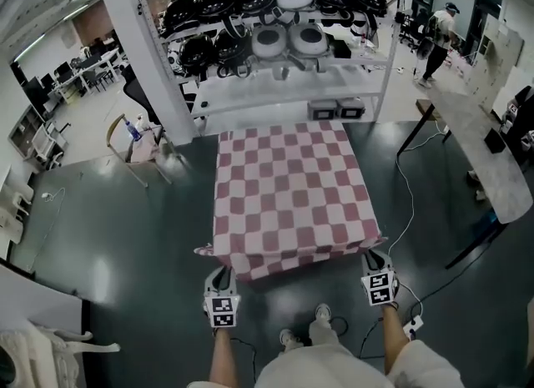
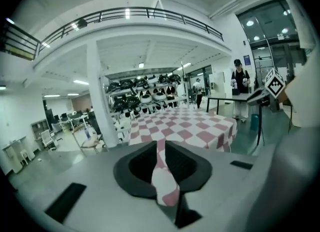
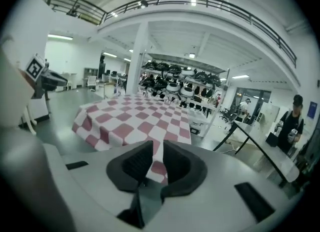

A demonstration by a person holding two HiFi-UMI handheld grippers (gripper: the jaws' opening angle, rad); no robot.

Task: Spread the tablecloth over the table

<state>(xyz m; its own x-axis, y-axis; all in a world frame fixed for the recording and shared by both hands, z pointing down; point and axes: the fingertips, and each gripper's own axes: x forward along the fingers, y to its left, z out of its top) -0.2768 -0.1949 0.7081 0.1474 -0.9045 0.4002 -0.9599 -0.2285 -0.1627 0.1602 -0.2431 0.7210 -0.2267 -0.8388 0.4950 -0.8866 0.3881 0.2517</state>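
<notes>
Tablecloth in red and white checks, spread flat across the table at the middle of the dark floor. Covers the whole top and hangs down the near side, hiding the table underneath. Long axis straight away from the person, from the near edge toward the shelving rack loaded with black and white round gear just past the far end. Short edge nearest the person, stretched between the two tools.

Left gripper at the near left corner, jaws pinching a narrow fold of checked fabric drawn out from that corner. Right gripper at the near right corner, jaws likewise clamped on the cloth, with fabric pressed between the dark pads. Both pointed along the cloth's length and tilted slightly down.
</notes>
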